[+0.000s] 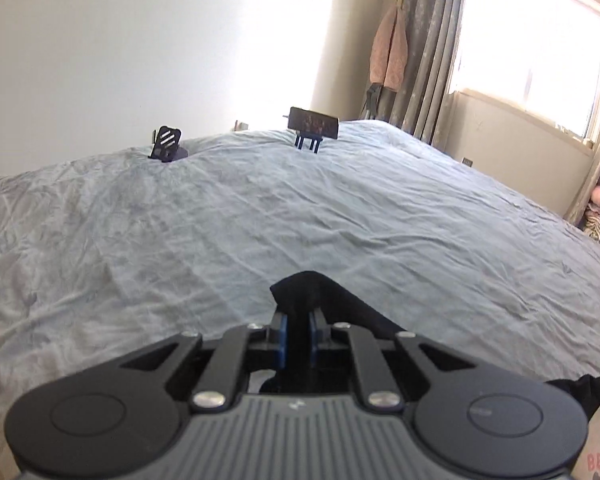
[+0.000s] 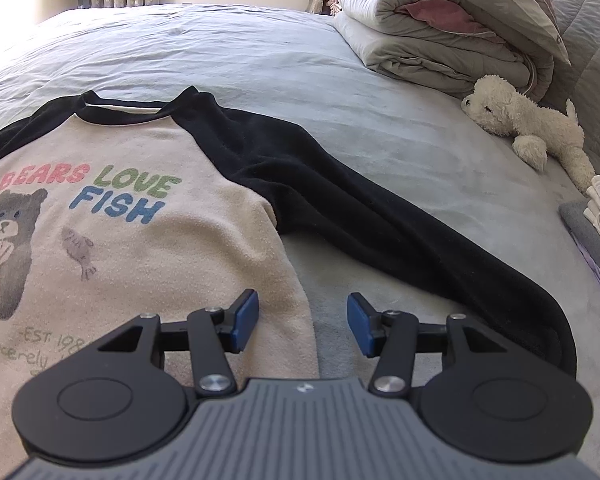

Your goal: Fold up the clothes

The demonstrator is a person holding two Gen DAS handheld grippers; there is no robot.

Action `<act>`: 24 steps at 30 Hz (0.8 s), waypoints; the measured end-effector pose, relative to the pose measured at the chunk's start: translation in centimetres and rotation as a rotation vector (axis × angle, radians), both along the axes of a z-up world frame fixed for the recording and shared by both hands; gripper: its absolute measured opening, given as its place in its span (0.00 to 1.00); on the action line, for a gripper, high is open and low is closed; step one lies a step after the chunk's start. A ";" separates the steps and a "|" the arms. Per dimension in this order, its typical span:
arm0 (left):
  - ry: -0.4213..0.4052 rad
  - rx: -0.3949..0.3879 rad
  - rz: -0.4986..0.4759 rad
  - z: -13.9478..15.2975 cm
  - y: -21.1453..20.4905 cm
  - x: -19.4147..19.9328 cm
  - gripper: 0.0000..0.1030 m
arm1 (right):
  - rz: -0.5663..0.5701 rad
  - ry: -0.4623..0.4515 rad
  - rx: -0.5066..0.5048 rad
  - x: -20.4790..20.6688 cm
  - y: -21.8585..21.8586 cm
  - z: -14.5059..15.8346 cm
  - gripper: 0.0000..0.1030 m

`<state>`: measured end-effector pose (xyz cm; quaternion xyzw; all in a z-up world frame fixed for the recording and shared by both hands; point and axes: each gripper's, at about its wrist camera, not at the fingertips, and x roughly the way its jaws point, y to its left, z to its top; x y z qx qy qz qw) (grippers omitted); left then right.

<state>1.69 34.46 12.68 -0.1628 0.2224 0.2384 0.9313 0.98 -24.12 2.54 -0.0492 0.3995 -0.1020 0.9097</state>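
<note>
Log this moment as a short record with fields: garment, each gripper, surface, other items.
garment: sweatshirt, cream front with bear print, black sleeves, lying flat face up
left gripper: shut on black sleeve cloth
right gripper: open, over the sweatshirt's side edge, holding nothing
surface: bed with grey-blue sheet
other items: plush toy; folded duvet; curtain
</note>
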 end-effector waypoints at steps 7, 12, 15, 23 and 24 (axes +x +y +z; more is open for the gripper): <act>0.122 -0.015 0.095 -3.4 2.9 2.2 0.11 | 0.003 -0.002 -0.013 0.2 0.4 -0.1 0.53; 0.161 -0.225 0.141 -6.3 5.8 2.4 0.12 | 0.005 -0.003 -0.019 0.2 0.6 -0.1 0.53; 0.096 -0.264 0.151 -6.0 5.8 1.5 0.12 | 0.007 -0.003 -0.013 0.2 0.6 -0.1 0.53; -0.158 -0.328 0.284 -4.3 6.6 -0.8 0.26 | 0.009 -0.005 0.000 0.0 0.6 0.1 0.53; -0.134 -0.360 0.286 -4.9 7.0 -0.7 0.27 | 0.010 -0.006 -0.002 0.0 0.7 0.0 0.53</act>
